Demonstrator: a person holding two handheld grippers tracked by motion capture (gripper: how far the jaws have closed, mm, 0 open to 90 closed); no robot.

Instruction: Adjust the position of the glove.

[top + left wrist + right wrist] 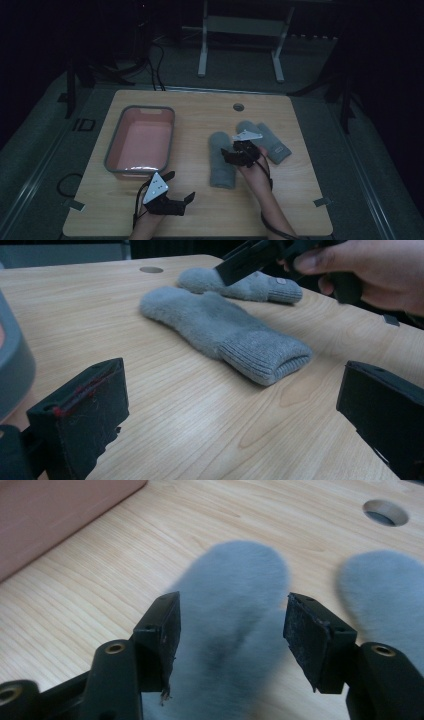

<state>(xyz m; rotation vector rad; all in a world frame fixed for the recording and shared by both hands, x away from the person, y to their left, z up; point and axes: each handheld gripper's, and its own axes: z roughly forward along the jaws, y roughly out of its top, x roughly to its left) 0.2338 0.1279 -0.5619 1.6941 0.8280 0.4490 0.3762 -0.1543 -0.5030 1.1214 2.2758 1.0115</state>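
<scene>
Over the tabletop's right half, the right gripper [239, 152] is held above the nearer grey sock [225, 335], jaws apart, nothing gripped. Left gripper [172, 200] is parked wide open, empty, at the near edge beside the pink bin [141, 141]. Risk, as judged: only fluffy pile gets pinched and the sock slips out, or the second sock [385, 595] is snagged.

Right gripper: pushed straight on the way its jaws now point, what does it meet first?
Most likely the nearer fuzzy grey sock: the right gripper hangs open with that sock between and beyond its jaws. How high it hangs above the sock is unclear.
</scene>
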